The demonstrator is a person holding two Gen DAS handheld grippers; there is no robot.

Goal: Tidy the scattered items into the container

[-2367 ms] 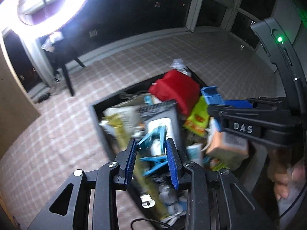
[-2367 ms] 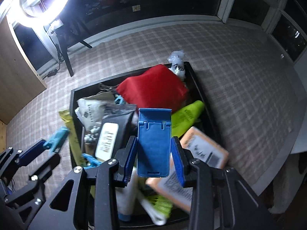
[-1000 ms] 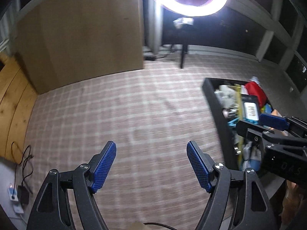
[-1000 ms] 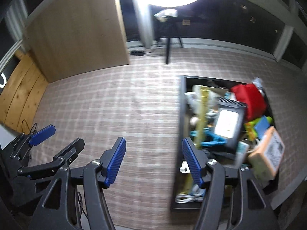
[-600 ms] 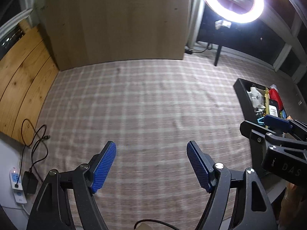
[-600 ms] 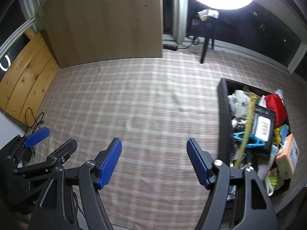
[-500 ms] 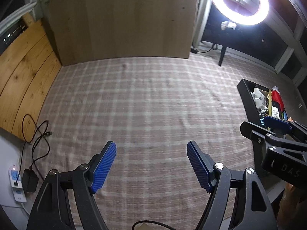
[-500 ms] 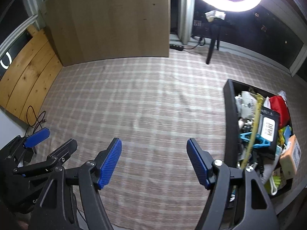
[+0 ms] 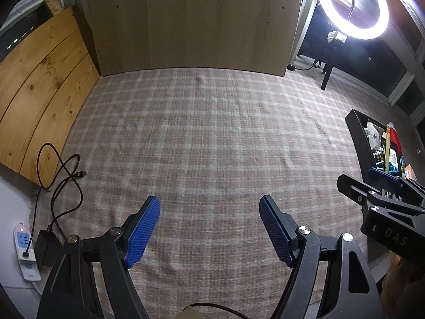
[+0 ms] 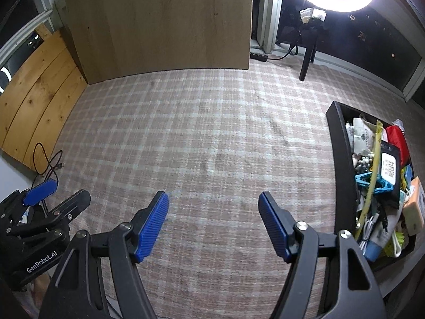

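A black container (image 10: 341,164) stands at the right on the plaid cloth, packed with several items: a red pouch (image 10: 397,139), a black packet (image 10: 390,168), a light blue clip (image 10: 372,180) and an orange box (image 10: 415,208). It also shows at the right edge of the left wrist view (image 9: 358,135). My right gripper (image 10: 213,214) is open and empty over bare cloth, left of the container. My left gripper (image 9: 209,222) is open and empty over bare cloth. No loose item lies on the cloth.
A plaid cloth (image 9: 212,138) covers the surface. A wooden board (image 9: 194,21) stands at the back, pine planks (image 9: 39,87) at the left. A cable (image 9: 63,170) and a power strip (image 9: 25,252) lie at the left edge. A ring light (image 9: 353,5) shines at the back right.
Both grippers let go of their items in the container, opened and pulled back to the left. The blue stand and the light blue clip now lie in the container.
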